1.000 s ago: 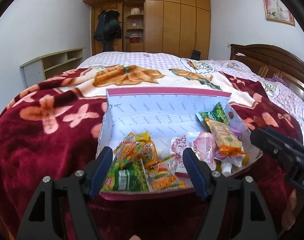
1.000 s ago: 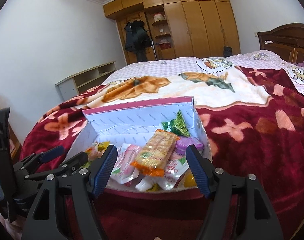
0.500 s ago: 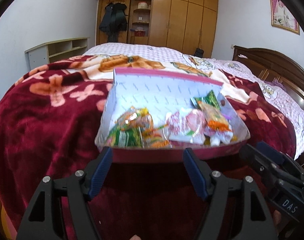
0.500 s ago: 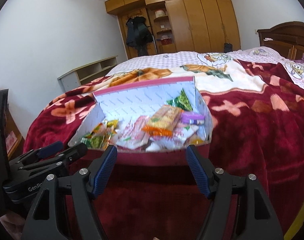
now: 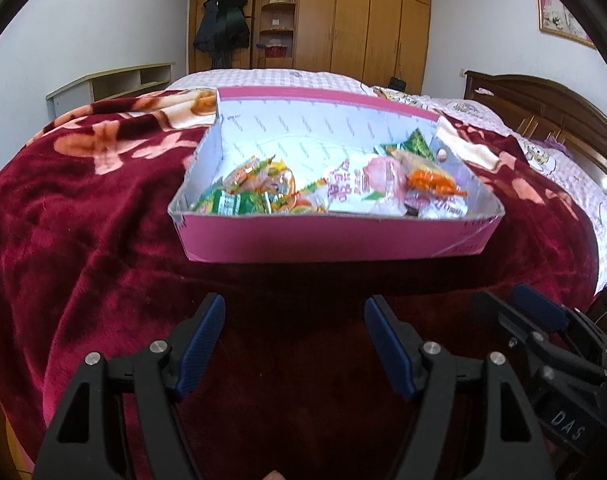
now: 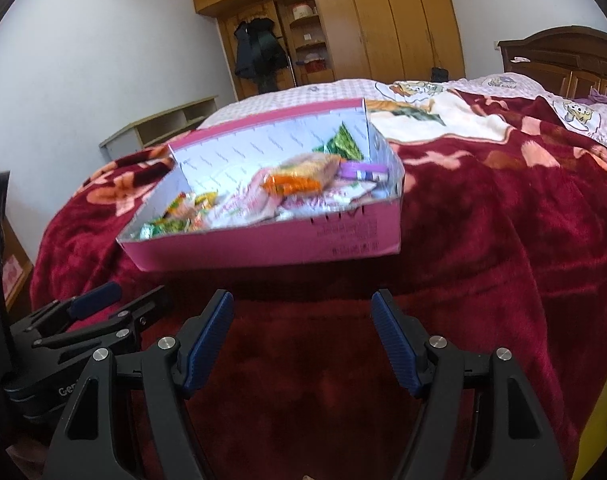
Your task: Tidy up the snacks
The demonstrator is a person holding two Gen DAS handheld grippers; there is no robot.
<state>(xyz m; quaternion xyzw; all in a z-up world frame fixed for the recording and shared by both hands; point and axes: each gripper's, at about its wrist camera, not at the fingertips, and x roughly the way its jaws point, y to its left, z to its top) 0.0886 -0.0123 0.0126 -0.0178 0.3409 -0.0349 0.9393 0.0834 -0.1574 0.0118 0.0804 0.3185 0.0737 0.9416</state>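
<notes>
A pink cardboard box with a white inside sits on the red floral blanket near the foot of the bed. It holds several snack packets: green and yellow ones at the left, a pink-white pack in the middle, an orange-ended cracker pack at the right. The box also shows in the right wrist view. My left gripper is open and empty, a short way in front of the box. My right gripper is open and empty, also short of the box.
Wooden wardrobes and a hanging dark coat stand at the far wall. A low shelf unit is at the left, a dark headboard at the right. The other gripper shows at each view's lower corner.
Both grippers have pulled back and down from the box. One second ago their fingers stood over its front edge; now the box lies farther ahead. Both stayed open.
</notes>
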